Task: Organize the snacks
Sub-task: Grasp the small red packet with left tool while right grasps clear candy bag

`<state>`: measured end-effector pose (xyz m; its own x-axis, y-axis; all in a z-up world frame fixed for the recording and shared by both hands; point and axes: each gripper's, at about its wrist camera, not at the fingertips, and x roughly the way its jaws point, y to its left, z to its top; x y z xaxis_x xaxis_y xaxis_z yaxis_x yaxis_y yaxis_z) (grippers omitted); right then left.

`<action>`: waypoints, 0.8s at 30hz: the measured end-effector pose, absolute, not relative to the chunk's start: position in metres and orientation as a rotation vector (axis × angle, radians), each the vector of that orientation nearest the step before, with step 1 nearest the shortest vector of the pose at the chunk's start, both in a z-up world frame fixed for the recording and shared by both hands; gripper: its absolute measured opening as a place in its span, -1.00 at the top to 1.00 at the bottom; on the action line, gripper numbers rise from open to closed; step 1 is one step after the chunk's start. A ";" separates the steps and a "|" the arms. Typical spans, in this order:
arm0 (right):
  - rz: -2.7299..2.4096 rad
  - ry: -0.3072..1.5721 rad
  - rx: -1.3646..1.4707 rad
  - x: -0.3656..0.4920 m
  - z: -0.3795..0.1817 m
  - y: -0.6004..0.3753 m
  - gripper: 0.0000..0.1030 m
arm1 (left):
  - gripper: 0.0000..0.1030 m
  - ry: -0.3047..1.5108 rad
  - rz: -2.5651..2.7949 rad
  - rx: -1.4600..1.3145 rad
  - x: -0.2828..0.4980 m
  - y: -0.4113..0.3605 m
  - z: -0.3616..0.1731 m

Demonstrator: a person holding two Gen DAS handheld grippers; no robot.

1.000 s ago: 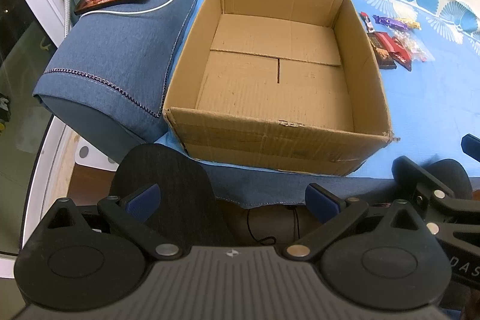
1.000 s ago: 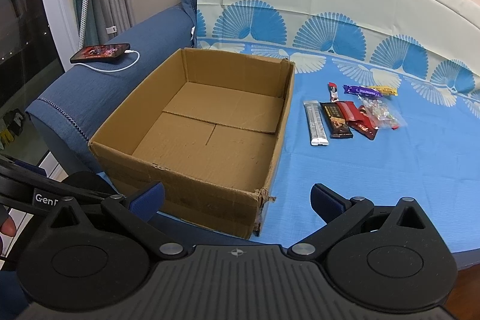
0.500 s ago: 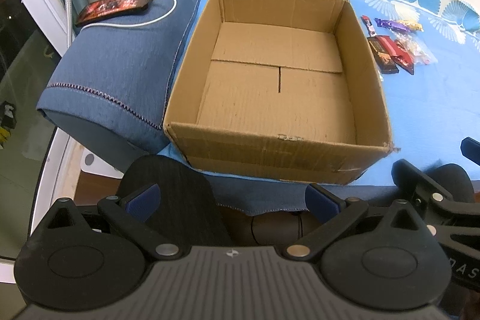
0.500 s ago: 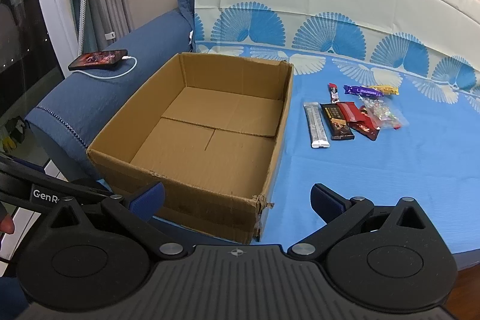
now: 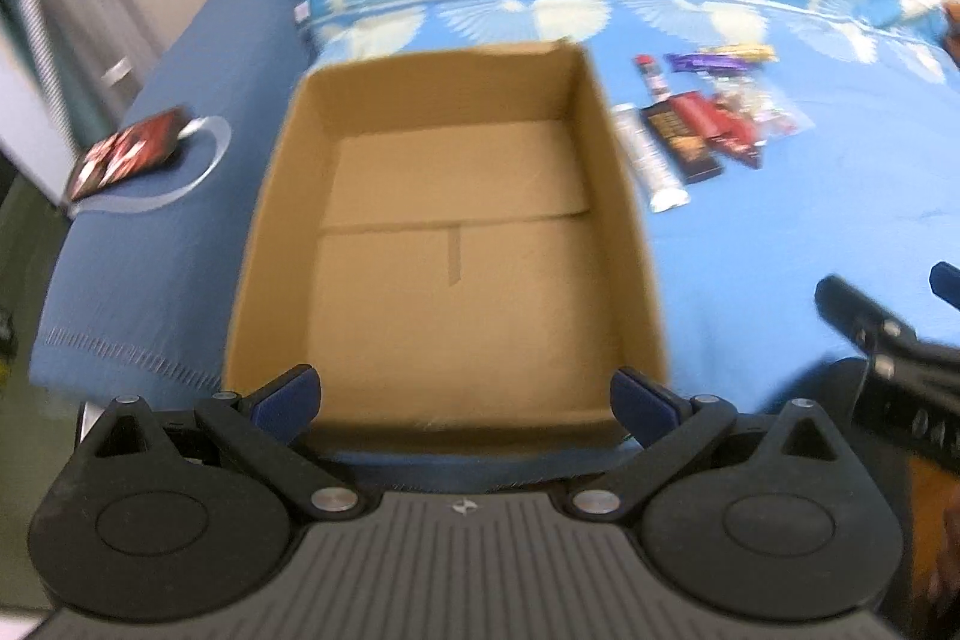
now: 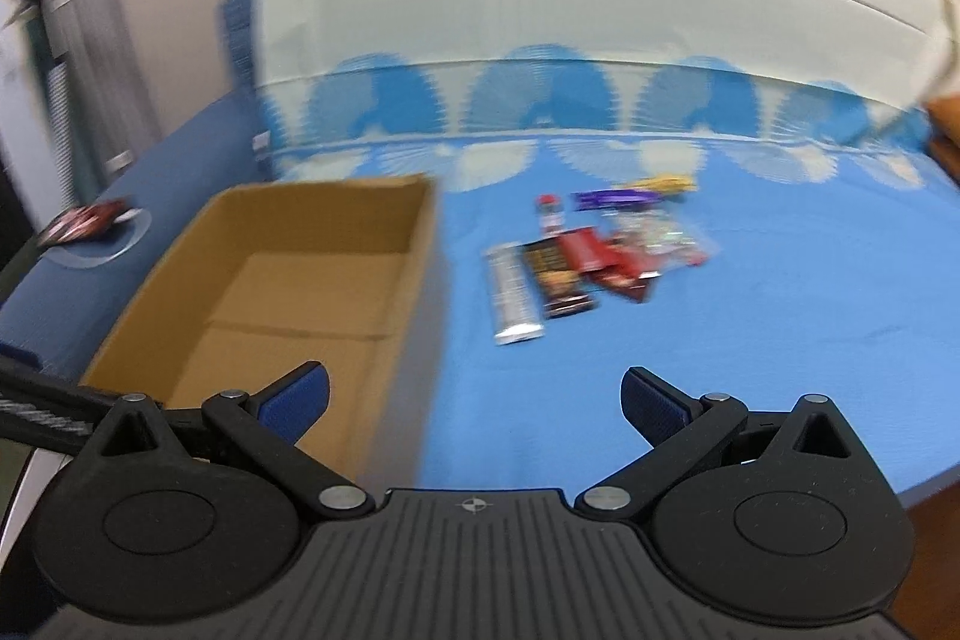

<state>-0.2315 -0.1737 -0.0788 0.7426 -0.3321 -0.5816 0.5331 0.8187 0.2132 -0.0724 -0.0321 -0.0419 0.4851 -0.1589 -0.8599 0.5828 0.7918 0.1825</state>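
A blue fan-patterned sheet (image 6: 780,340) covers the bed. On it sits an open cardboard box (image 5: 444,244), with nothing visible inside. To its right, just beside it, the snacks (image 6: 576,262) lie clustered: a silver bar (image 6: 510,292) nearest the box, dark and red wrappers further right. A phone (image 5: 126,151) rests far left. The left gripper (image 5: 462,400) and right gripper (image 6: 474,400) hold their jaws wide apart, gripping nothing.

Motion blur leaves the snack wrappers (image 6: 591,256) unreadable; only pale letter fragments, possibly "DA", show on the black gripper body (image 5: 924,427) at right.
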 end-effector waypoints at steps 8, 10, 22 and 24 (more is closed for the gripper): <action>-0.690 0.558 0.470 -0.237 -0.113 -0.298 -1.00 | -0.99 0.983 -0.606 0.517 -0.047 -0.153 -0.043; -0.704 0.563 0.485 -0.230 -0.125 -0.332 -1.00 | -0.99 1.000 -0.624 0.520 -0.034 -0.192 -0.049; -0.559 0.700 0.561 -0.107 -0.211 -0.522 -1.00 | -0.99 1.317 -0.625 0.609 0.079 -0.371 -0.211; -0.523 0.724 0.583 -0.080 -0.227 -0.540 -1.00 | -0.99 1.291 -0.596 0.611 0.099 -0.380 -0.219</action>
<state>-0.0795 -0.5403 -0.2268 0.6378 -0.2377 -0.7326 0.6210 0.7213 0.3066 0.0985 -0.3799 -0.2190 0.1751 -0.0635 -0.9825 0.7067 0.7029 0.0805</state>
